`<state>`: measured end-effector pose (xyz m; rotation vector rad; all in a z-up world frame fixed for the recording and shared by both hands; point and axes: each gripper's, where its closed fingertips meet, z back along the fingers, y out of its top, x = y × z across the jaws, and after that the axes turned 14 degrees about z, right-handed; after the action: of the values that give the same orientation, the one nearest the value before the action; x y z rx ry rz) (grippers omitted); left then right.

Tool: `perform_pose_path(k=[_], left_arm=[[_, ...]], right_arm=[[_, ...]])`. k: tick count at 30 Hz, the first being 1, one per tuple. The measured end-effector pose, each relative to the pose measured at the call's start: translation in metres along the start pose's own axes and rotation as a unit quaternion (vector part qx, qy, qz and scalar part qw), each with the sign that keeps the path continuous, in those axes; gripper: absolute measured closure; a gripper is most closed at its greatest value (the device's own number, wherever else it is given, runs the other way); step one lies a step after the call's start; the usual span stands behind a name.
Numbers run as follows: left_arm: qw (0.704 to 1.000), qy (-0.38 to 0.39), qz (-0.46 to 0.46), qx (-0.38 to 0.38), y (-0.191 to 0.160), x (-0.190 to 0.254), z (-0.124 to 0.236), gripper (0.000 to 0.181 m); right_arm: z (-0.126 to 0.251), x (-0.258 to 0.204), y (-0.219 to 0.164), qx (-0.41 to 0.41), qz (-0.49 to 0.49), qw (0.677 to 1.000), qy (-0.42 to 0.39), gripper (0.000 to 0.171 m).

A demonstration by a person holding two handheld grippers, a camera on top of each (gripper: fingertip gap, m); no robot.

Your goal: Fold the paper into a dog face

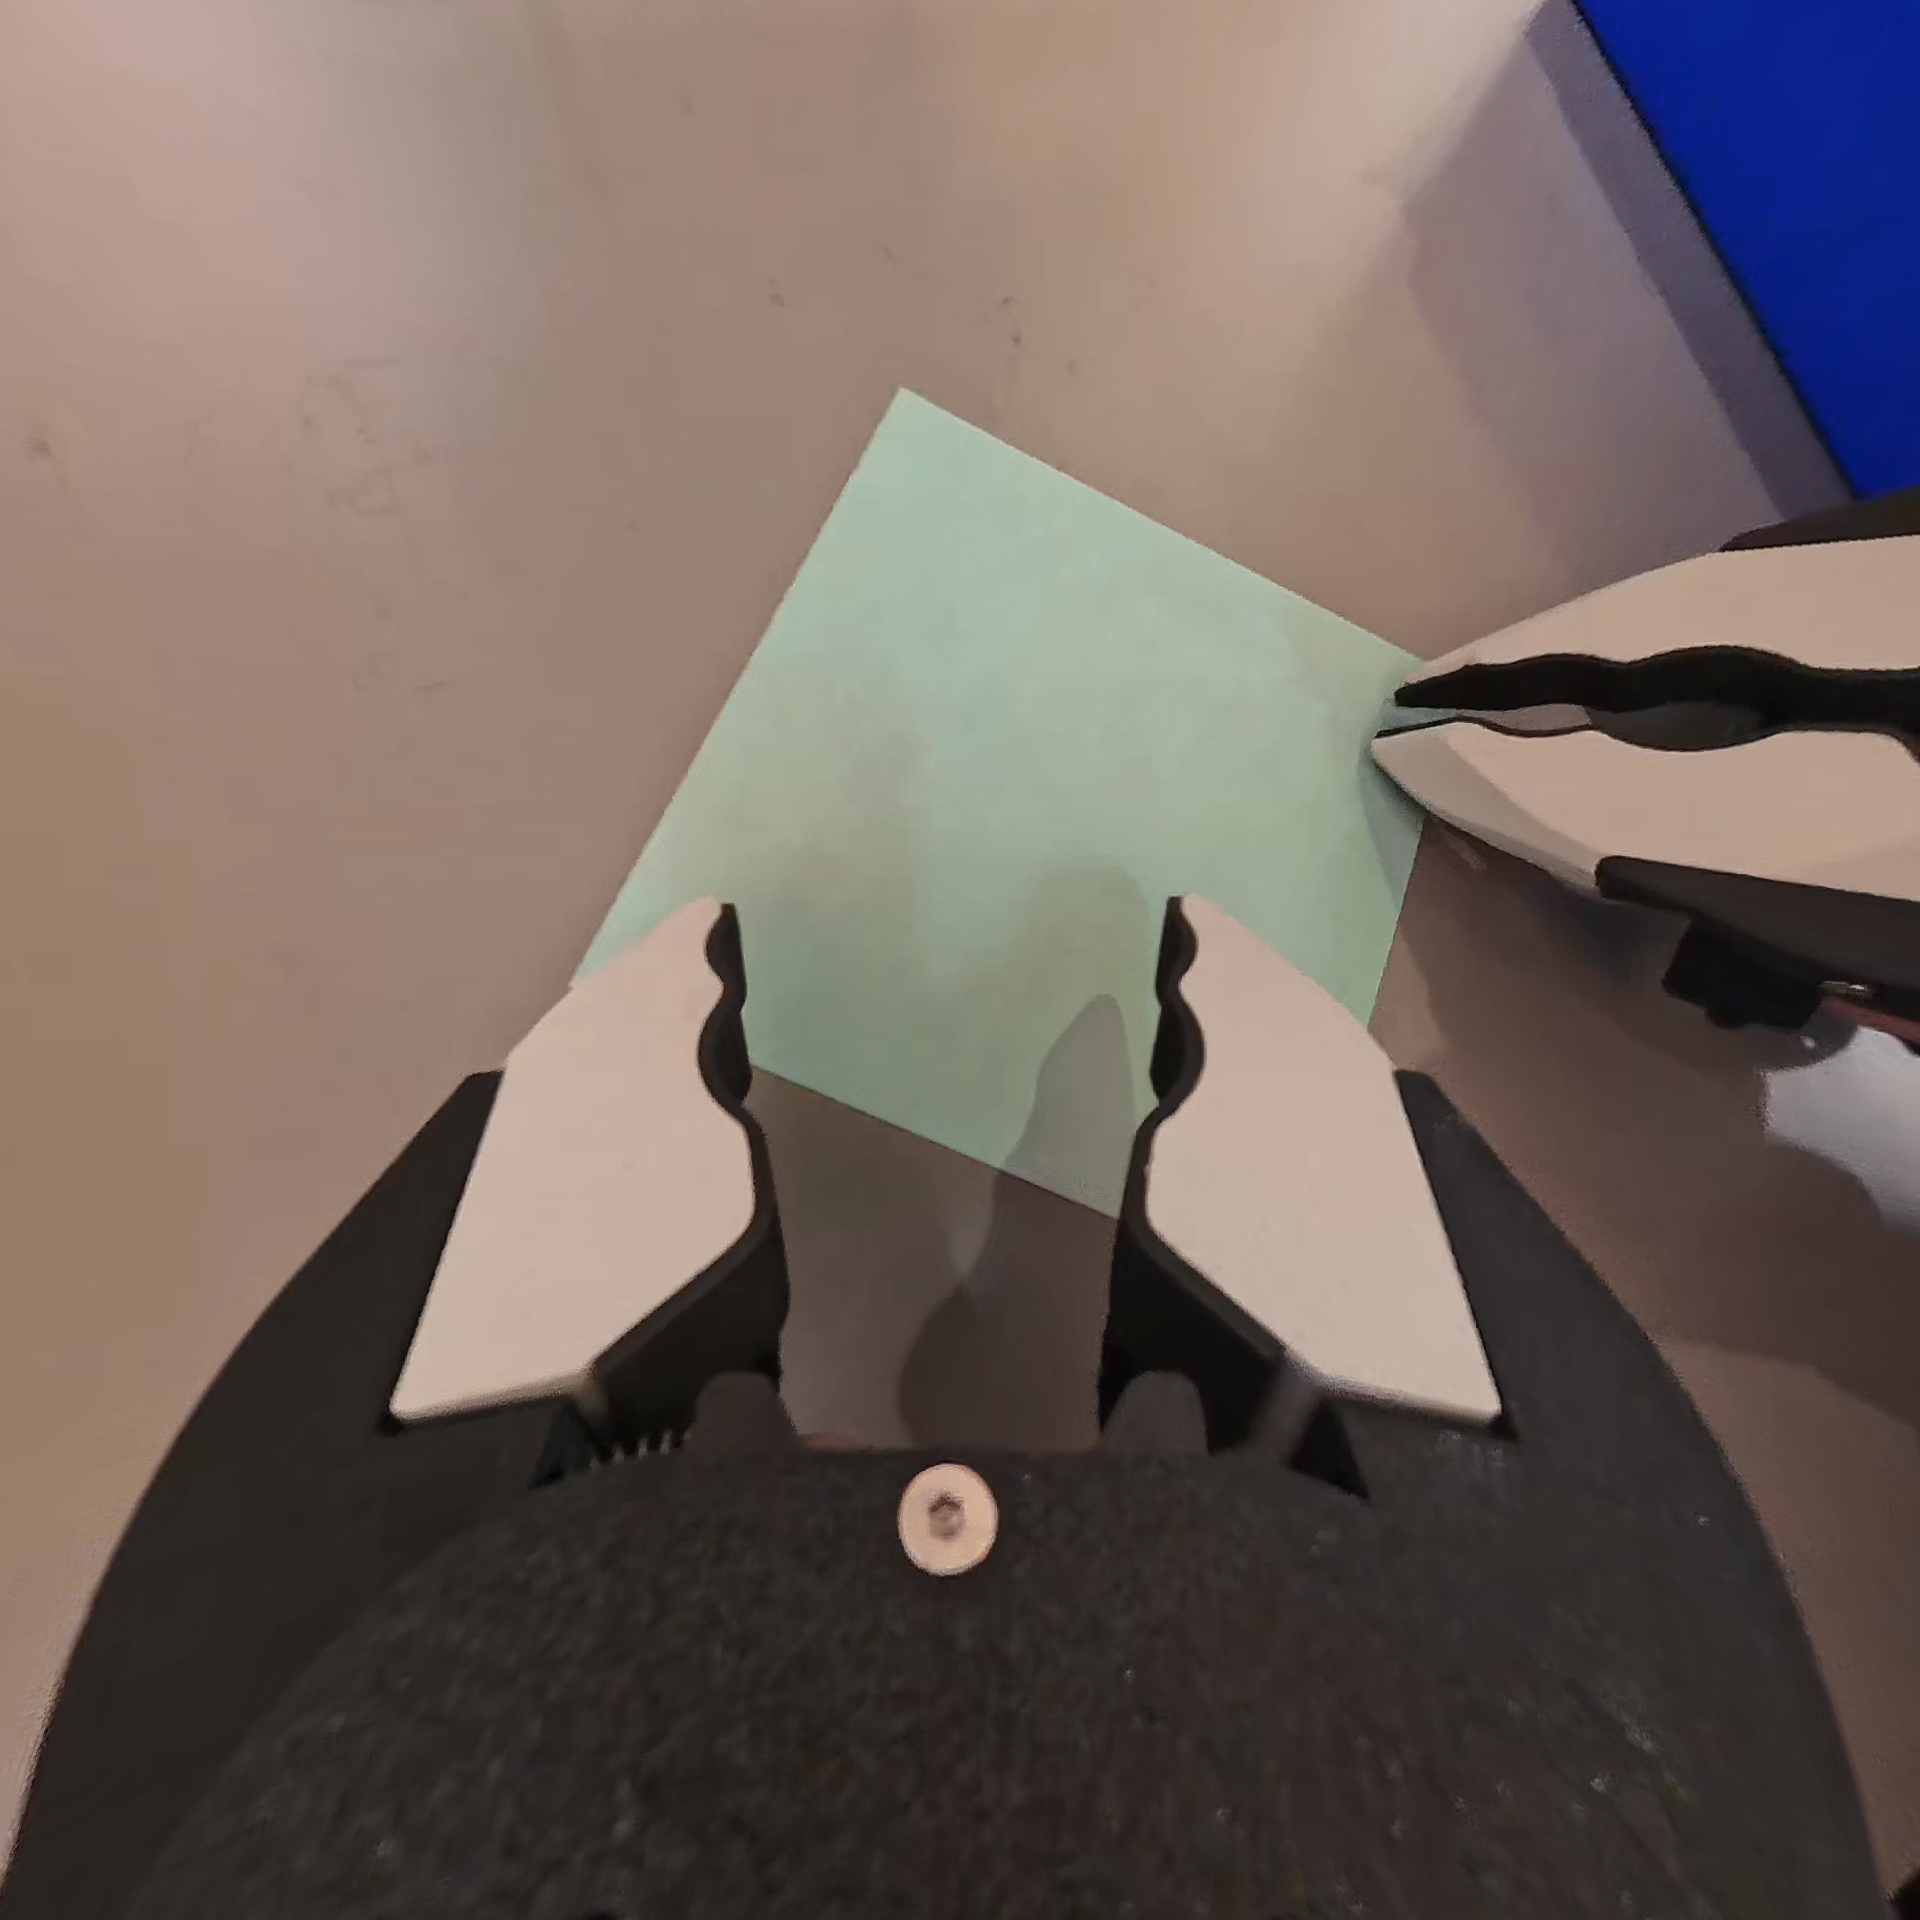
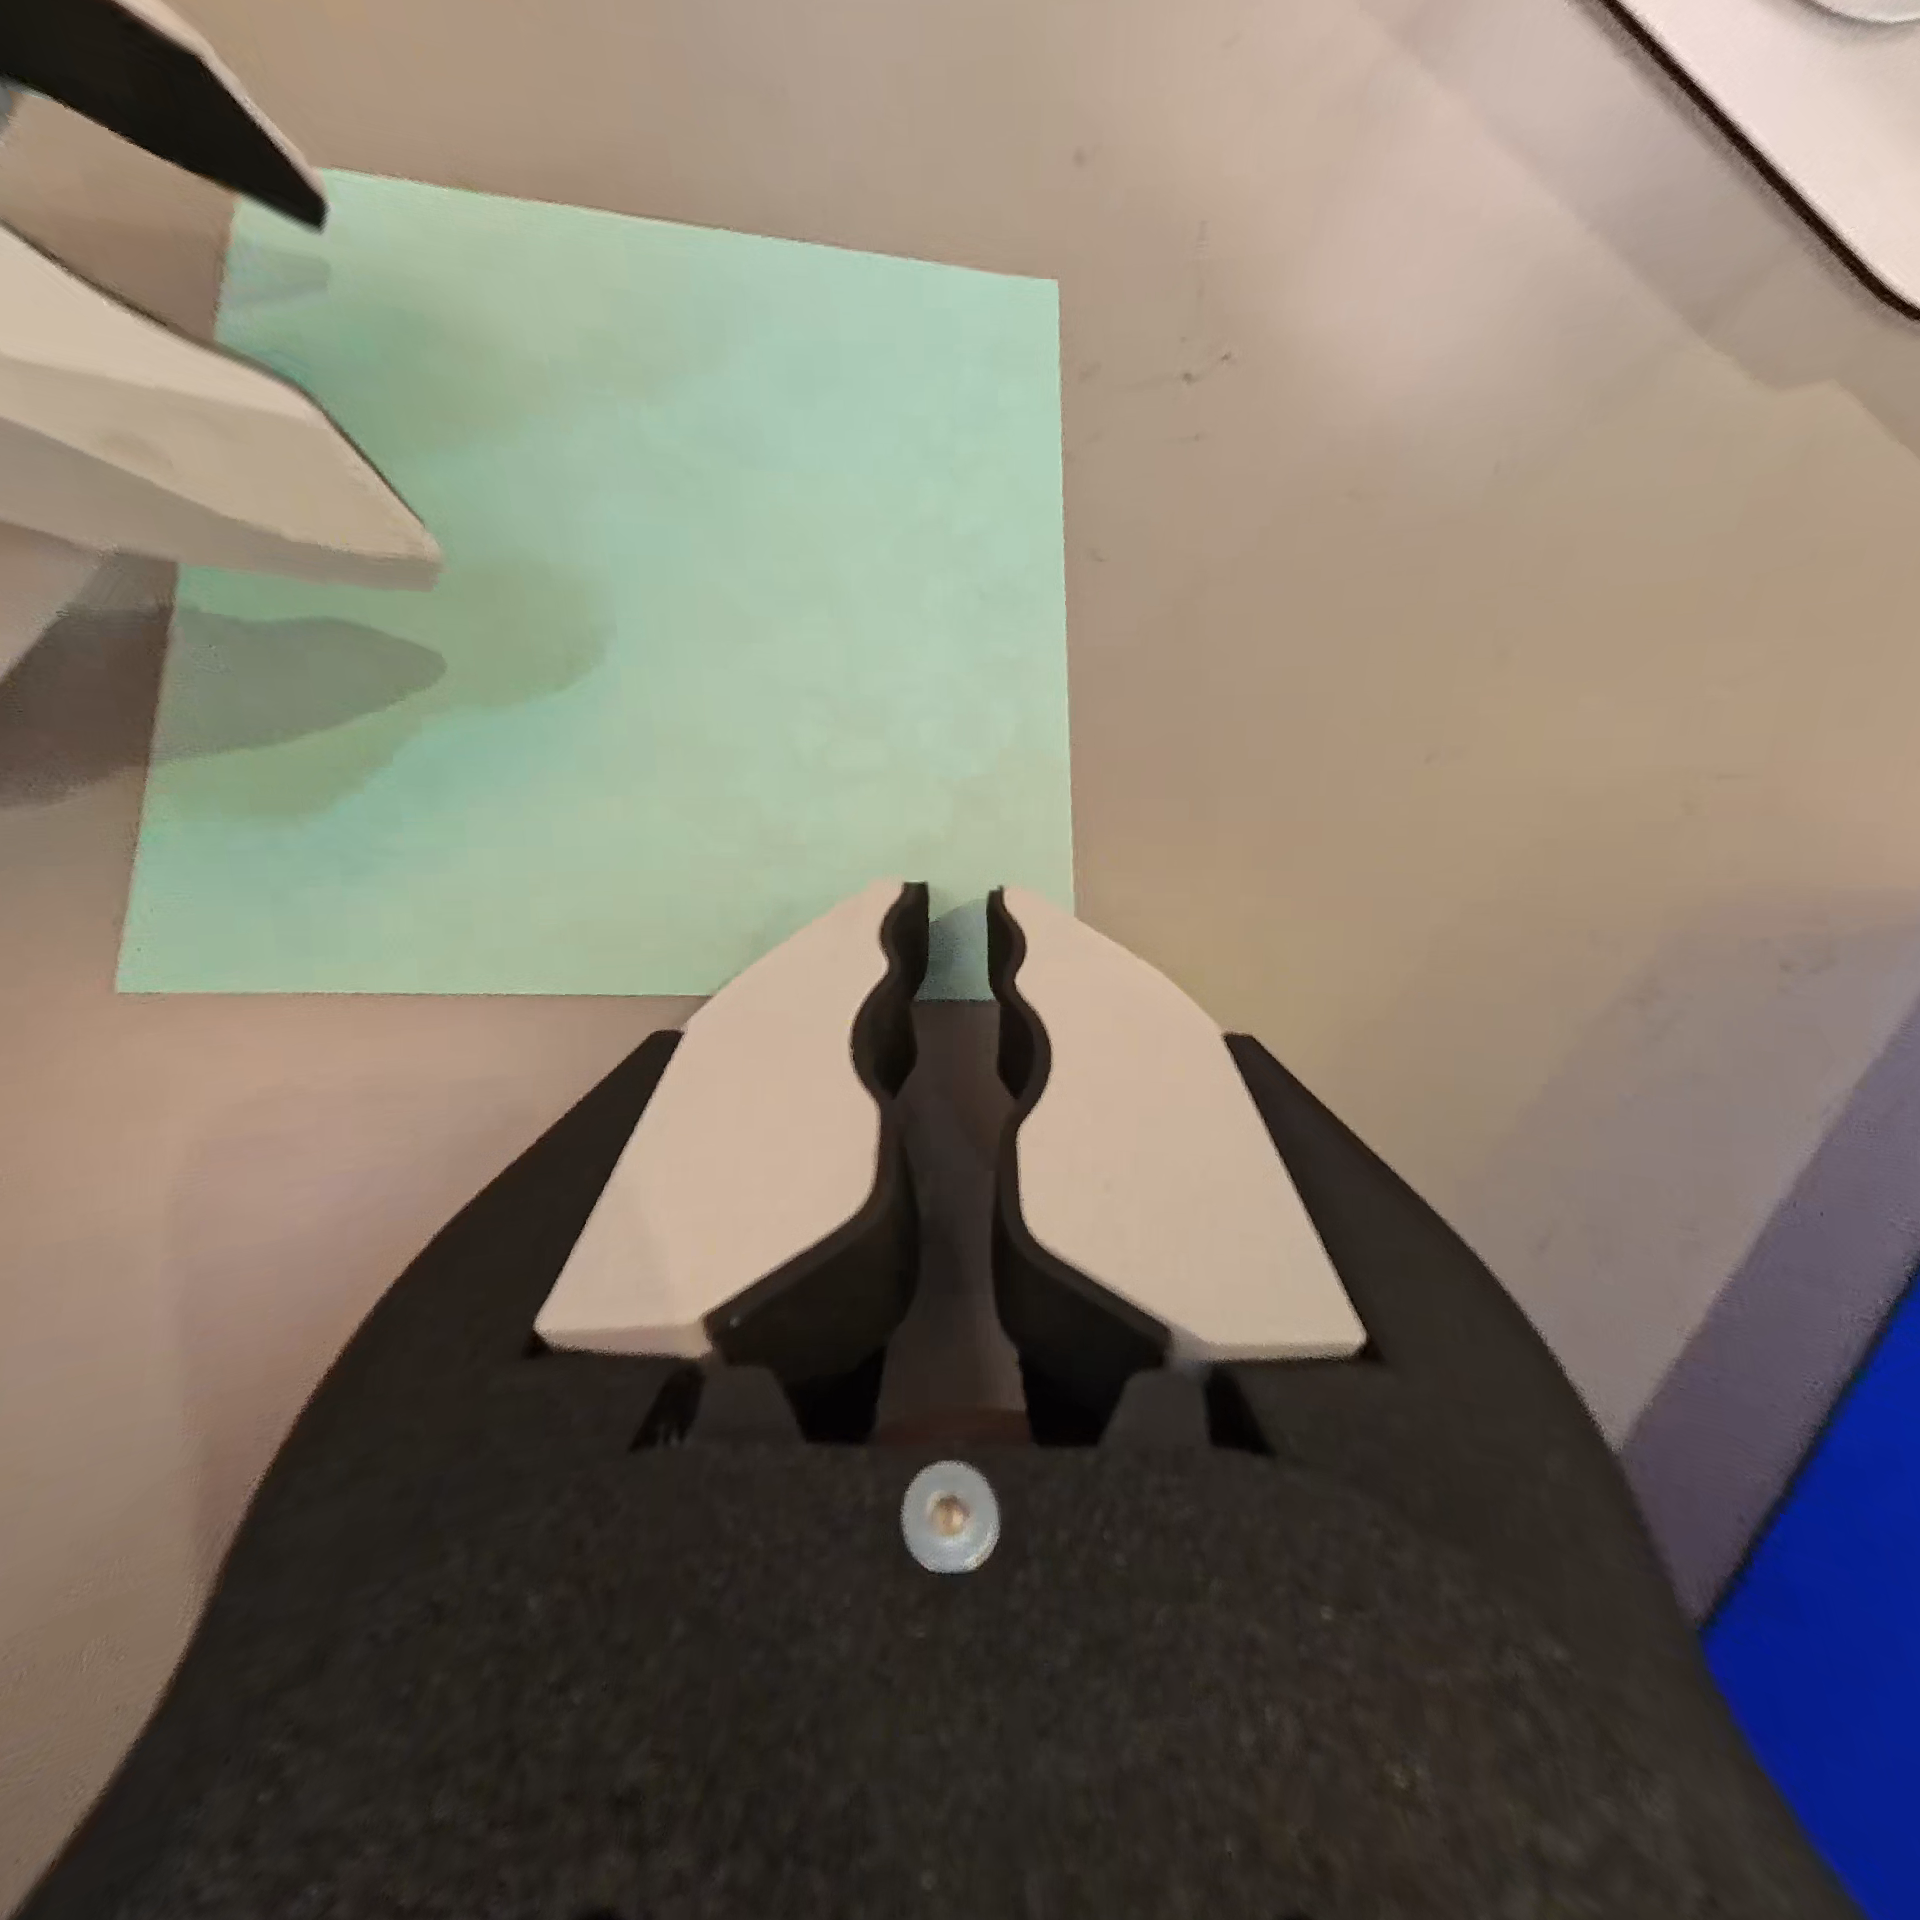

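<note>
A light green square paper [image 1: 987, 727] lies flat and unfolded on the beige table [image 1: 416, 520]. My left gripper [image 1: 951, 914] is open wide and empty, with its fingertips over the paper's near corner. My right gripper [image 1: 1387, 717] comes in from the right, with its tips at the paper's right corner. In the right wrist view the paper [image 2: 727, 571] fills the middle. The right gripper [image 2: 956, 894] stands at the paper's near right corner with its jaws only a narrow gap apart, and paper shows between them. The left gripper [image 2: 374, 390] shows open at the upper left.
A blue surface [image 1: 1787, 208] lies beyond the table's edge at the top right, and it also shows in the right wrist view [image 2: 1849, 1558]. A white flat object with a dark rim [image 2: 1787, 125] sits on the table at the far right corner.
</note>
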<state>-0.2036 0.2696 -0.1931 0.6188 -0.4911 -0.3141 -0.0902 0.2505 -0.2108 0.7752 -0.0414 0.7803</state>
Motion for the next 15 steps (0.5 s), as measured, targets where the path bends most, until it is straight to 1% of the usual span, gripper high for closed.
perform_pose_path(k=[4, 7, 10, 15], left_arm=[[0.999, 0.029, -0.001, -0.012, -0.008, -0.004, -0.009, 0.104], [0.999, 0.045, -0.006, -0.009, -0.007, -0.006, -0.010, 0.109], [0.999, 0.052, -0.008, -0.009, -0.006, -0.007, -0.011, 0.109], [0.997, 0.069, -0.030, -0.001, -0.002, -0.012, -0.015, 0.118]], right_arm=[[0.000, -0.002, 0.000, 0.008, -0.032, 0.999, 0.020, 0.166], [0.000, -0.004, -0.001, 0.006, -0.028, 0.999, 0.019, 0.166], [0.001, -0.005, -0.001, 0.010, -0.036, 0.999, 0.026, 0.165], [0.002, -0.007, -0.001, 0.017, -0.048, 0.998, 0.043, 0.162]])
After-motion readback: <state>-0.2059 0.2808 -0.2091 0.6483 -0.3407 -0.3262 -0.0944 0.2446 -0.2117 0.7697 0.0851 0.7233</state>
